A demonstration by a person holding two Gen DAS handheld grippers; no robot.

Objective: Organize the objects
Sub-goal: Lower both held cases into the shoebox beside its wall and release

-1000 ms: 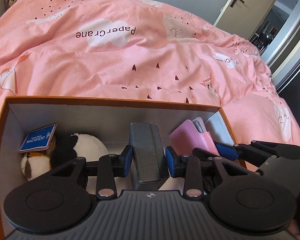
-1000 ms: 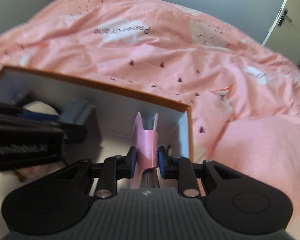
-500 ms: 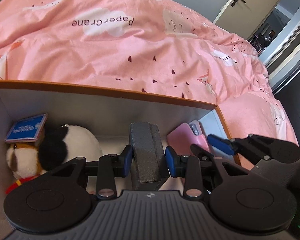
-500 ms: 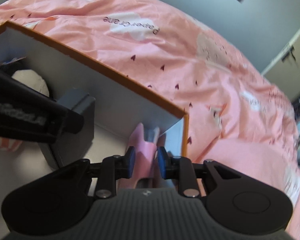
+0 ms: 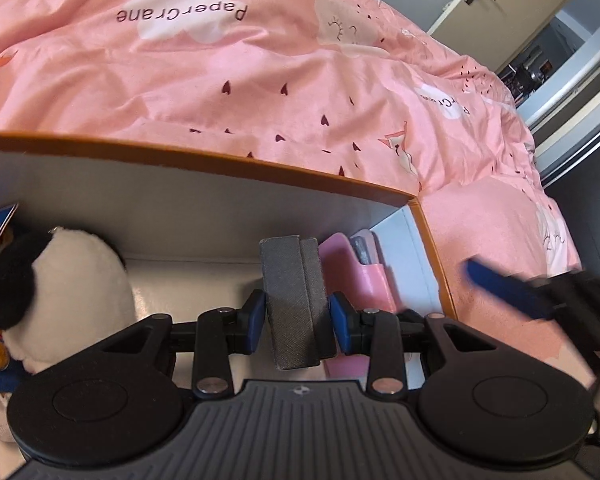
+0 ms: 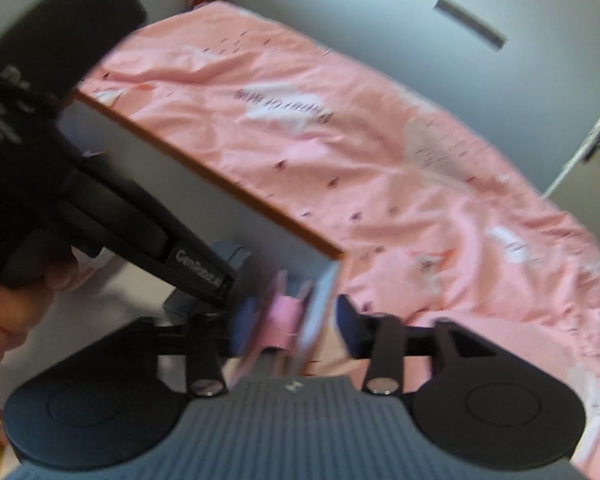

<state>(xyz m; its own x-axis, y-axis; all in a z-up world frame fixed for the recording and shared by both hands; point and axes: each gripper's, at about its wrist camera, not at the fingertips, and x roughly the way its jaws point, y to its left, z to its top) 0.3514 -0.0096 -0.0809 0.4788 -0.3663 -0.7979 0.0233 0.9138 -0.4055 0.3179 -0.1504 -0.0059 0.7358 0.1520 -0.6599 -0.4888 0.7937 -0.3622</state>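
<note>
The gray case (image 5: 296, 304) stands low in the middle, pinched in the left gripper (image 5: 297, 320) so it goes down into the box (image 5: 204, 160) beside the pink pouch (image 5: 354, 280), while the right gripper (image 6: 292, 320) is opening to let that pouch go.

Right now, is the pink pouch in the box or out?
In. The pink pouch stands in the box corner beside the grey case.

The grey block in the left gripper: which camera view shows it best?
The left wrist view: the grey block stands sharp and centred between the left gripper pads, over the orange-rimmed box. The right wrist view is motion-blurred and shows only a sliver of it behind the left gripper's arm.
</note>
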